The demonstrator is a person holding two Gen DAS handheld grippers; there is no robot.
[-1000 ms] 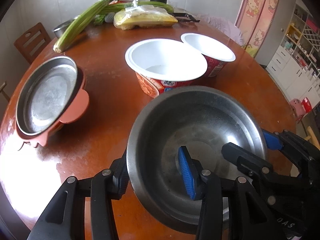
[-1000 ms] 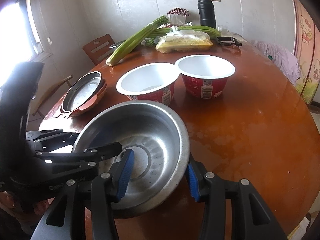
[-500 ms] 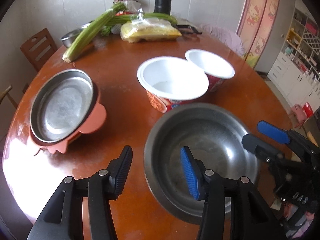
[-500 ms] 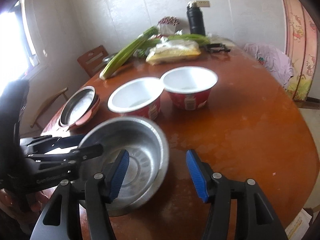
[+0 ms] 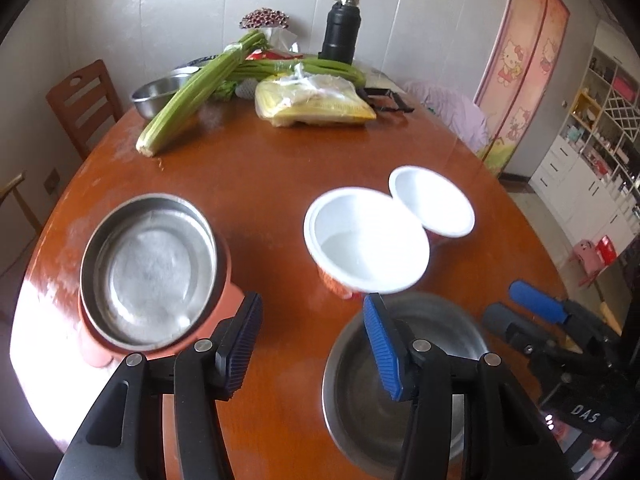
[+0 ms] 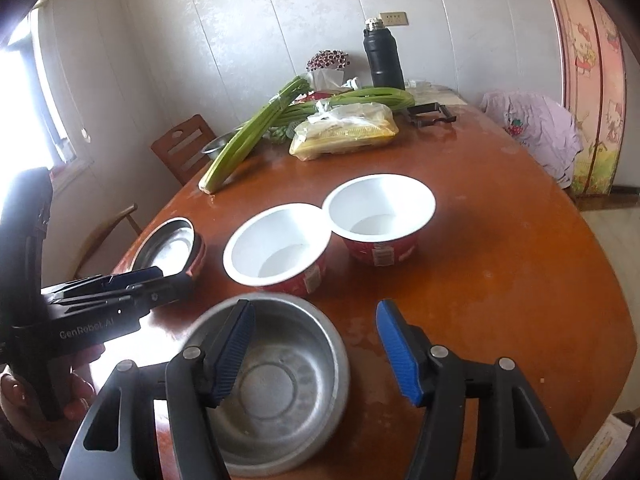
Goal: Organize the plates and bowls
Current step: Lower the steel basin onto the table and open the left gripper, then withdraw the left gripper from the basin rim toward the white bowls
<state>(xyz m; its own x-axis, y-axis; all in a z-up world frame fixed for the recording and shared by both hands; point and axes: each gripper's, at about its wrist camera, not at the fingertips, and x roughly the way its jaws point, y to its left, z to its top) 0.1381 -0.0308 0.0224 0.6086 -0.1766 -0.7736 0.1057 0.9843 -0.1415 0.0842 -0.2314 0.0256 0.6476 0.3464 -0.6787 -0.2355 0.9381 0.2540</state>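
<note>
The steel bowl [image 6: 276,384] sits empty on the round wooden counter [image 6: 500,280] at its near edge, free of both claws. The left claw [image 5: 312,344] hangs spread wide above the counter, its right pad in front of the steel bowl's [image 5: 404,392] rim and its left pad just beside the pink dish. The right claw [image 6: 314,354] is likewise spread apart, gripping nothing; its left pad overlaps the bowl in view and its right pad hangs over bare wood.

Just behind the steel bowl stand two red paper noodle cups, the nearer cup [image 6: 278,246] and the farther cup [image 6: 380,214], rims touching or nearly so, both empty. Toward the counter's left edge a steel plate [image 5: 150,268] is nested inside a pink dish [image 5: 228,300].

Along the far edge lie celery stalks [image 5: 192,92], a bagged yellow packet [image 5: 316,100], a black thermos [image 5: 340,28] and another steel basin [image 5: 160,94]. A wooden chair [image 5: 84,100] stands beyond the left edge.
</note>
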